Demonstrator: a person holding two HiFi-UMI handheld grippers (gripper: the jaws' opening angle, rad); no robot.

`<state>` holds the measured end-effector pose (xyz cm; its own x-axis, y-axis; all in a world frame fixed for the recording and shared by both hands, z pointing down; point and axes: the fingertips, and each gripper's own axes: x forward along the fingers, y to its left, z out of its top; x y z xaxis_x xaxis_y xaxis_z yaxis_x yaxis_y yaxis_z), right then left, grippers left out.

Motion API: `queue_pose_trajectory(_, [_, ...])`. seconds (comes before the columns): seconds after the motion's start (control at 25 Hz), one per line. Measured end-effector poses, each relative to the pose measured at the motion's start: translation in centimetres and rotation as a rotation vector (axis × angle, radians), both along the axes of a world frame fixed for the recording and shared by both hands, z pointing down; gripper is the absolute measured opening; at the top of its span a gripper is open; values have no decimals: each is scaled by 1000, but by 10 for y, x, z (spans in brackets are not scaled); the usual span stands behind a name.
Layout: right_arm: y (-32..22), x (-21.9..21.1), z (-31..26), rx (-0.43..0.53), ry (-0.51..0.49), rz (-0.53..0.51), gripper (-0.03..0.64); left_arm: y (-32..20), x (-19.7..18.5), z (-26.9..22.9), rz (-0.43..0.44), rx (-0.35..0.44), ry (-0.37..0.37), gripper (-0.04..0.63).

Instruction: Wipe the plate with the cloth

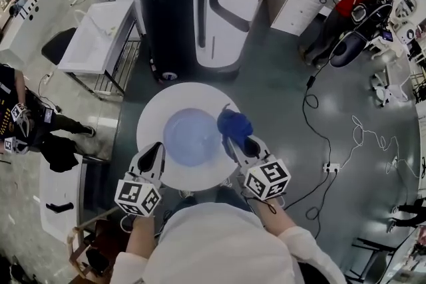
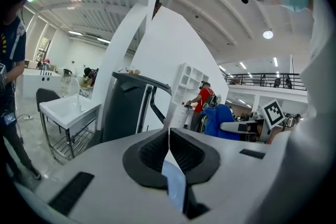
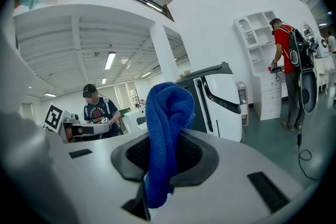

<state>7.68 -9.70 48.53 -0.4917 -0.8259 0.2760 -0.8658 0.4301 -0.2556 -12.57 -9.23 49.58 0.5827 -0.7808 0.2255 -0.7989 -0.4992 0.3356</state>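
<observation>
Now, left gripper (image 1: 157, 147): is pinching the near-left rim of the plate (image 1: 190, 136), jaws almost together.
Right gripper (image 1: 236, 143): is clamping the cloth (image 1: 234, 124), which is bunching up above its jaws.
Plate: pale blue, is sitting over the round white table (image 1: 152, 118).
Cloth: blue, is hanging at the plate's right edge.

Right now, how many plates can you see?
1. The bluish plate is over the middle of the round white table, its rim held by the left gripper. The blue cloth overlaps its right edge; no second plate shows.
</observation>
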Motion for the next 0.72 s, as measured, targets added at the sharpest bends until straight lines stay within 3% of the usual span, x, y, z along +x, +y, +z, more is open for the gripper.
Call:
queue_pose_trajectory(0.52, [-35, 17, 5, -18, -2, -112, 91, -16, 11, 31, -138, -84, -5, 34])
queue_pose_trajectory(0.72, [-36, 17, 11, -35, 0, -123, 91, -17, 16, 59, -160, -167, -12, 34])
